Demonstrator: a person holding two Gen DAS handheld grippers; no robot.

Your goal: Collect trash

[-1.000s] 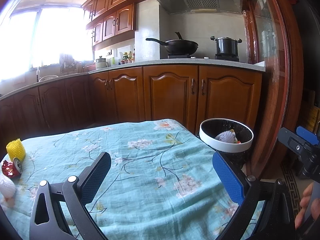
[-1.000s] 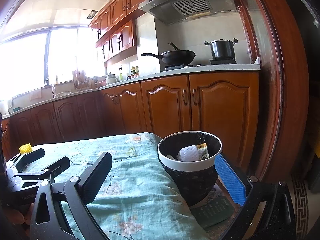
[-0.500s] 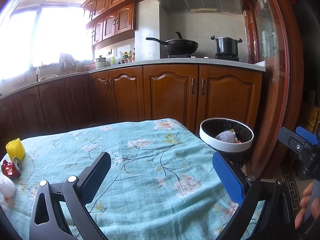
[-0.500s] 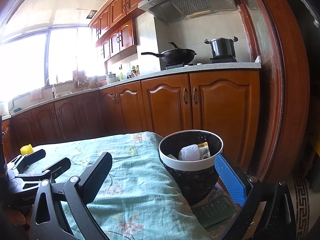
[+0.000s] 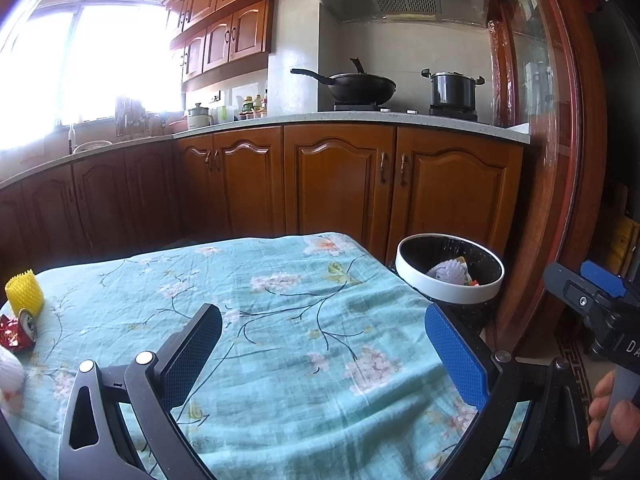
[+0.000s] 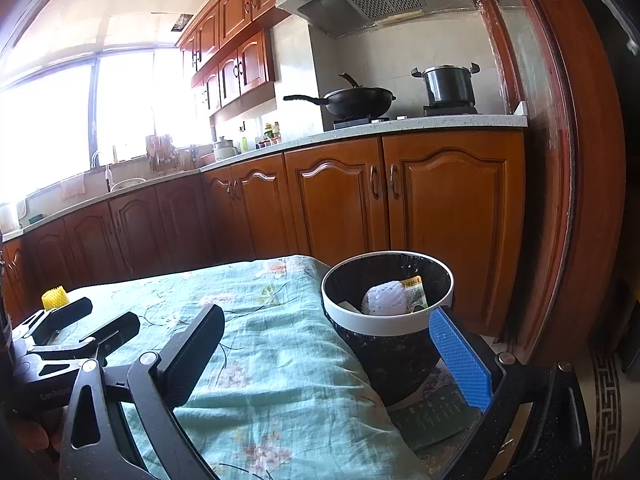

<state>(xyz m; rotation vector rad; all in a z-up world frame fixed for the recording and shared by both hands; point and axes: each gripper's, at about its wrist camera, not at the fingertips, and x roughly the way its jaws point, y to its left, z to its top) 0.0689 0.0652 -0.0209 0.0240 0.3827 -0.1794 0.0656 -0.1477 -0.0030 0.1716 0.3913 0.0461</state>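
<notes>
Nothing moved | both hand-held grippers (image 5: pixel 322 344) (image 6: pixel 326 348) wide apart, empty | round bin (image 6: pixel 400 344) holds white foam net (image 6: pixel 384 300)

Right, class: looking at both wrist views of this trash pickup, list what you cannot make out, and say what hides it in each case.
- White foam piece, left wrist view: cut off by the left edge.
- Bottom of the trash bin, both views: hidden by its rim and the white net on top.
- Yellow foam net, right wrist view: lower part hidden by the left gripper.
- Red wrapper: print too small to read.
</notes>
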